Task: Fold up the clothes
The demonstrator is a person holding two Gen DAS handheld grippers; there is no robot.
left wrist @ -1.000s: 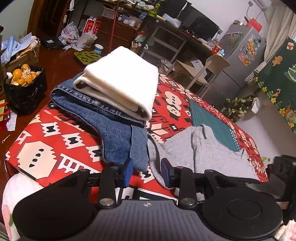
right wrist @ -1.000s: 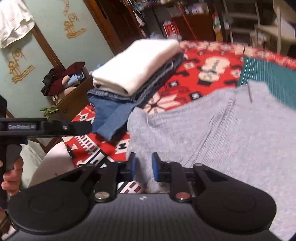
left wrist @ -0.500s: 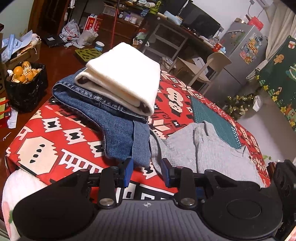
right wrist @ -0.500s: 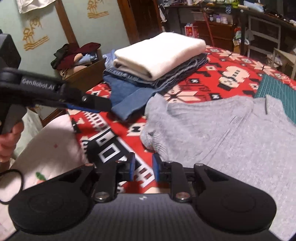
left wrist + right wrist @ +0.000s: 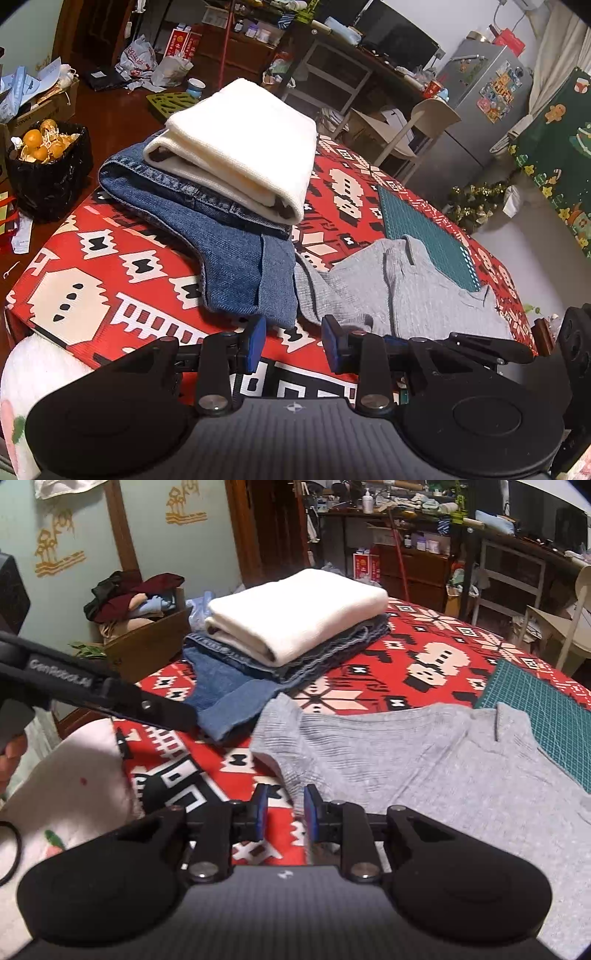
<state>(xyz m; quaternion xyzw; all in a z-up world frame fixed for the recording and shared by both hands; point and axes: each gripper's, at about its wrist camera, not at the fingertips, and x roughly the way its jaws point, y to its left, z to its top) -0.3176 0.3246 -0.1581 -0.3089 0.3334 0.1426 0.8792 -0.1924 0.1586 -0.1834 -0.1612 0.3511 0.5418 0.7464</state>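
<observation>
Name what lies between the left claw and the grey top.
Only bare red patterned cloth; in the left wrist view, the open left claw sits just short of the grey top.

The black plastic arm of the left gripper (image 5: 88,686) carries grey letters that read about "GenRobot.AI". No other text is readable.

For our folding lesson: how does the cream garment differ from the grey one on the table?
The cream garment is folded into a thick block; the grey garment lies spread flat and unfolded. The cream one sits atop folded jeans; the grey one lies on the red patterned cloth. Both look knitted.
</observation>
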